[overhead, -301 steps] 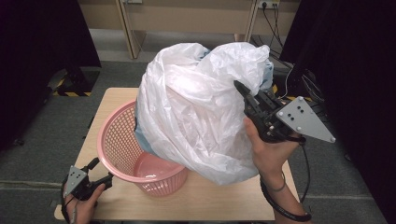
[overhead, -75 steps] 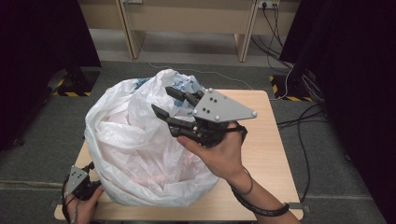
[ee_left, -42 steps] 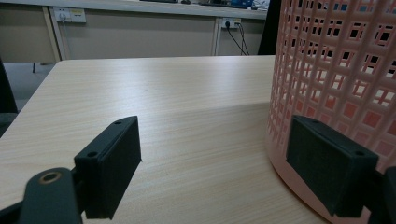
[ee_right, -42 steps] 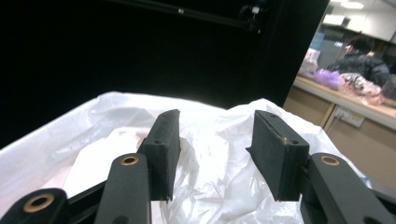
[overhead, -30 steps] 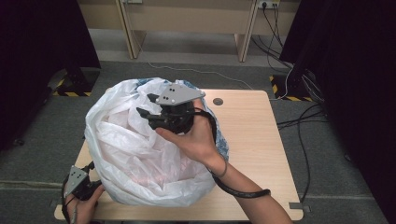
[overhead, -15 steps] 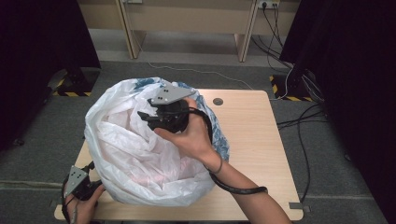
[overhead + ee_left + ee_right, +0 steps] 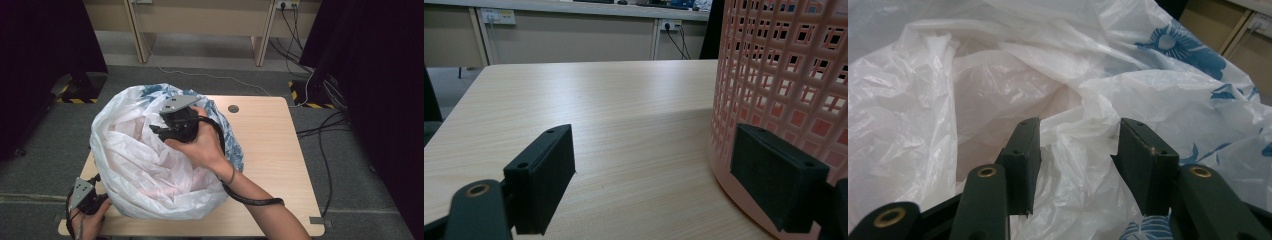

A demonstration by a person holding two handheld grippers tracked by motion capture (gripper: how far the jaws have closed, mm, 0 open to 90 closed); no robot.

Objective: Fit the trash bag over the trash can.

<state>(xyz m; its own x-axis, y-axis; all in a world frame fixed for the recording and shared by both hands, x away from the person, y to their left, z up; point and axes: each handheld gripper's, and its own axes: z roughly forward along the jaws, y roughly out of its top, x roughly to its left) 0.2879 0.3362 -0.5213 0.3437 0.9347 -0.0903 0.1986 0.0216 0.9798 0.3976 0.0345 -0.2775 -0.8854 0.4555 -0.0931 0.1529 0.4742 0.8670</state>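
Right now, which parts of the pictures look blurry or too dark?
Left gripper view: the near black pads and pink basket look soft; the table behind is sharper. Right gripper view: the plastic bag is bright. High view: both sides are nearly black.

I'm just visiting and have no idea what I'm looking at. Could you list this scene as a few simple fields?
Setting: wooden table
Main item: white plastic bag with blue print, draped over a pink basket
Right hand-held gripper: open, bag plastic between its jaws, over the bag's top
Left hand-held gripper: open, low on the table, one jaw beside the basket wall
Person: forearms at the near edge
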